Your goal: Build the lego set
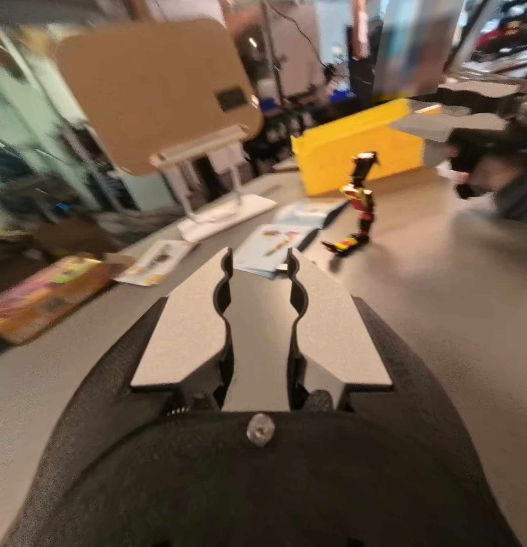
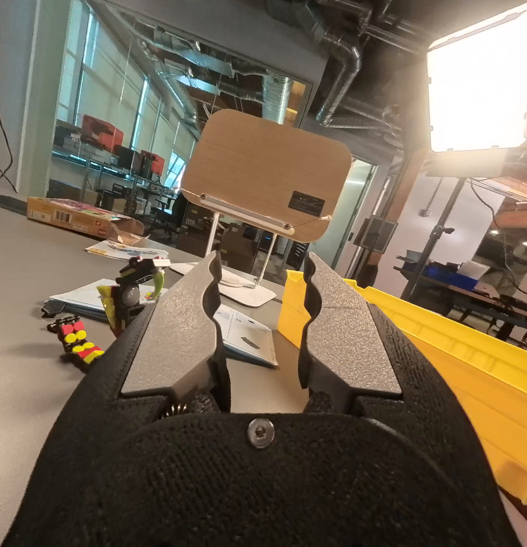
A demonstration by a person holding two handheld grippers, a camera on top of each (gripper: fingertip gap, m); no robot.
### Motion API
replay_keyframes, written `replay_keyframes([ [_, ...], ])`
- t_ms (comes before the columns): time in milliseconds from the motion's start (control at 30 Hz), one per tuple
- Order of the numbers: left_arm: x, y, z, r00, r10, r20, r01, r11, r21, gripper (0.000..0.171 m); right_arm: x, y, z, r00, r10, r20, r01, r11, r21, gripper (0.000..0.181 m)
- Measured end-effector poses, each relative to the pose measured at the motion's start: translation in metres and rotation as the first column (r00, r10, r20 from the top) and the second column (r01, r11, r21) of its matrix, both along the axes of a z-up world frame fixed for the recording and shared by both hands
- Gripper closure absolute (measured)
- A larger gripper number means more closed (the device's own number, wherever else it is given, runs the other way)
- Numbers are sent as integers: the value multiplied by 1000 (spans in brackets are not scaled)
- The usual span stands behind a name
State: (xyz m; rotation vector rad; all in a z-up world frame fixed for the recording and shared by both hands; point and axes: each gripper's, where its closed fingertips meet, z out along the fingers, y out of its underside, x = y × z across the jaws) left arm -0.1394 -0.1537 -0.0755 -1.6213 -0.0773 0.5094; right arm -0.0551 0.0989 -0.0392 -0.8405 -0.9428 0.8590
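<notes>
Snake model left of the right gripper's spread fingers

Snake-shaped lego model [image 2: 120,307], black with red and yellow studs, stands on the grey table [image 2: 28,281], its tail flat and head raised. It sits just left of the right gripper [image 2: 260,260], whose fingers are spread and empty. The left gripper [image 1: 259,254] is likewise parted, model well ahead to its right.

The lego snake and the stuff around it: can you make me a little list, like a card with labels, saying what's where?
lego snake: red, yellow and black model, standing on the grey table, tail lying flat
booklets: open instruction booklets behind the model
yellow bin: to the right, beside the right gripper
book stand: wooden stand, nothing on it
box: opened cardboard box at far left
left gripper: open, holding nothing
right gripper: open, holding nothing
</notes>
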Motion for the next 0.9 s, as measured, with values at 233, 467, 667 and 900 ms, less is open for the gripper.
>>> replay_keyframes([
  [233,-4,70,-60,931,-41,362,166,933,-320,141,4,7,1,1000,-14,-21,13,1000,-29,129],
  [467,-24,97,-86,895,16,446,194,886,-421,141,3,10,0,1000,-8,-20,7,999,-48,132],
  [667,-42,114,-90,935,66,348,108,882,-458,136,4,14,-1,1000,-11,-27,9,997,-72,133],
  [900,-62,101,-97,950,157,269,15,839,-543,133,3,15,-3,1000,-9,-15,8,997,-73,134],
])
